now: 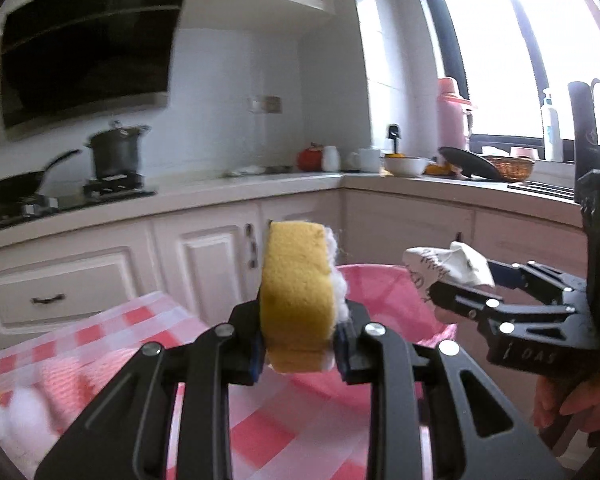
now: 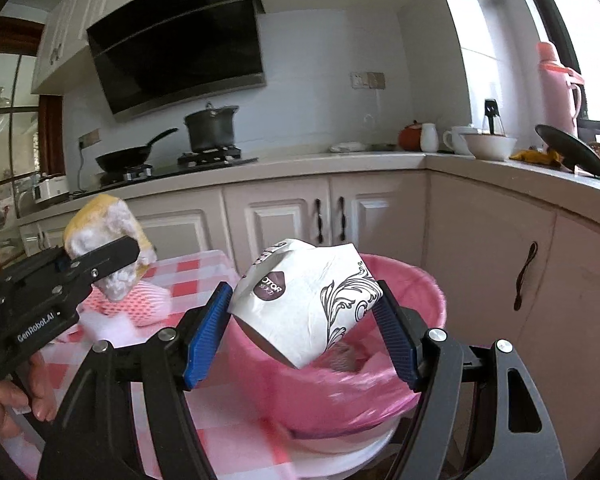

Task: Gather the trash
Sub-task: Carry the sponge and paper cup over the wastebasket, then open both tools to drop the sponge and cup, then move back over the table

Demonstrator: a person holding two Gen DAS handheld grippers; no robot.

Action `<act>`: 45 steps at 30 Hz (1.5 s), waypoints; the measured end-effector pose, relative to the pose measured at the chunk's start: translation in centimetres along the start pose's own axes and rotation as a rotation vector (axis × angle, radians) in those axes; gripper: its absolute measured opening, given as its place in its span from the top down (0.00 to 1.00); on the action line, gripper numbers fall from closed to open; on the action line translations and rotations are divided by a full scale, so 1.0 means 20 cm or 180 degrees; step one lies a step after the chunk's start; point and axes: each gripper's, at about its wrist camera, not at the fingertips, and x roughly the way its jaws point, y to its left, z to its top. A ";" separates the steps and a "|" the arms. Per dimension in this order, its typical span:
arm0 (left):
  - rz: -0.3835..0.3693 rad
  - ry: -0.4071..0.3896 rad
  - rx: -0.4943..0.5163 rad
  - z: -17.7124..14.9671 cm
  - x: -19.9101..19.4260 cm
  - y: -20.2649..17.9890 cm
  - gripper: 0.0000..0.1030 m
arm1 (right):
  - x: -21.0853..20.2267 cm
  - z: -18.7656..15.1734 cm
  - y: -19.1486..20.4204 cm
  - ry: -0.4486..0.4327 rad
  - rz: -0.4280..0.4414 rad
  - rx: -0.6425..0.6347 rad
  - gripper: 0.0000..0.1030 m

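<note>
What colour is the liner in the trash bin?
Pink; the bin liner shows best in the right wrist view.

"GenRoboT.AI" on the left gripper (image 2: 100, 258) — "OTOR" on the paper carton (image 2: 306, 304)

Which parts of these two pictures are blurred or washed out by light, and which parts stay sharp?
Left wrist view: the window is blown out white, the black range hood and red-checked tablecloth are smeared, the yellow sponge is sharp. Right wrist view: the white printed paper pack is sharp, the pink-lined trash bin smears low down, cabinet lines bow from fisheye distortion.
</note>
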 end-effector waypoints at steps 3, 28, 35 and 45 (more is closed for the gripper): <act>-0.0146 0.0072 -0.0034 0.03 0.15 -0.03 0.74 | 0.08 0.00 -0.10 0.0015 0.0014 0.0022 0.34; -0.0039 0.0466 -0.0365 -0.09 0.49 0.13 0.23 | 0.18 -0.07 -0.37 0.0171 0.0209 0.0312 0.31; 0.0280 0.0340 -0.0465 -0.08 0.18 0.19 0.05 | 0.03 -0.04 -0.23 0.0084 0.0310 0.0312 0.25; 0.0554 0.0219 -0.0501 -0.11 -0.27 0.27 0.05 | -0.07 -0.01 0.02 0.0064 0.0492 0.0416 0.22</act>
